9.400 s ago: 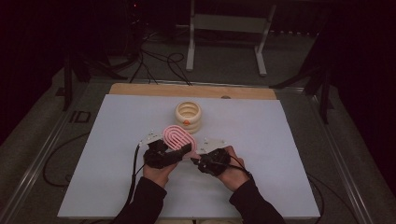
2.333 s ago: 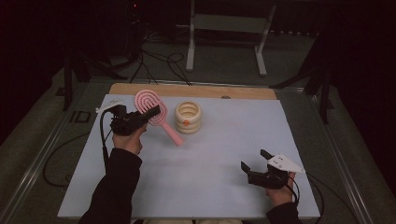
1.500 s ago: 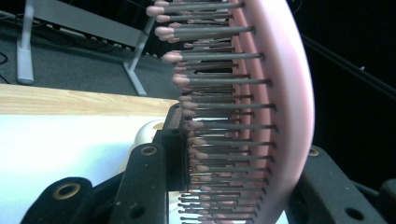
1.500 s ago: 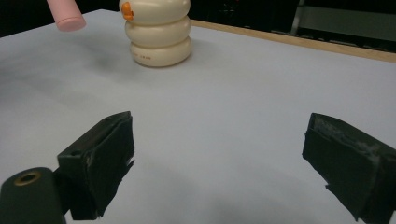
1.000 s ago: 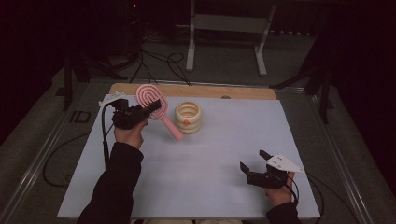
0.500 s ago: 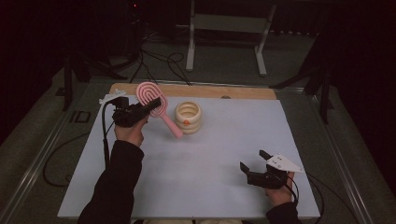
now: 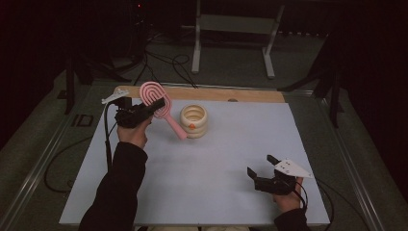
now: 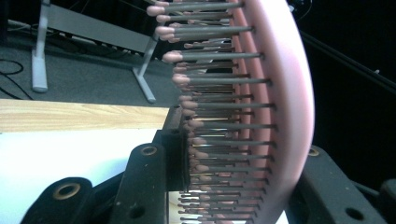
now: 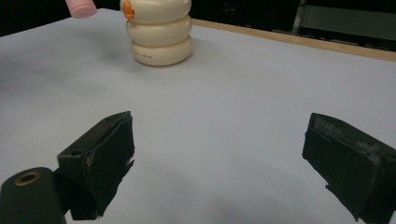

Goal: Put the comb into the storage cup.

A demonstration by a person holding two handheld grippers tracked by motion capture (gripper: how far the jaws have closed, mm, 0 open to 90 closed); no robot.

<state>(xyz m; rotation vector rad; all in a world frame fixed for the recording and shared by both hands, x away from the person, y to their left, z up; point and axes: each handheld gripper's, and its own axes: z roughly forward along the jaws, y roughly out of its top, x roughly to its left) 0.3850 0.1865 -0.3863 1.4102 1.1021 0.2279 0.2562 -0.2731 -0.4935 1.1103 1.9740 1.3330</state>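
The pink plastic hairbrush [image 7: 159, 105] is clamped aloft in the left claw [image 7: 153, 108], not yet lowered into the cream ribbed holder [image 7: 194, 121]; the right claw [image 7: 262, 169] gapes wide, empty.

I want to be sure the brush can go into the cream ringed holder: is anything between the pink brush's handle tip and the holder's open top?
Nothing visible blocks it. The left gripper holds the pink brush by its head, handle slanting down beside the cream holder, whose open top looks empty.
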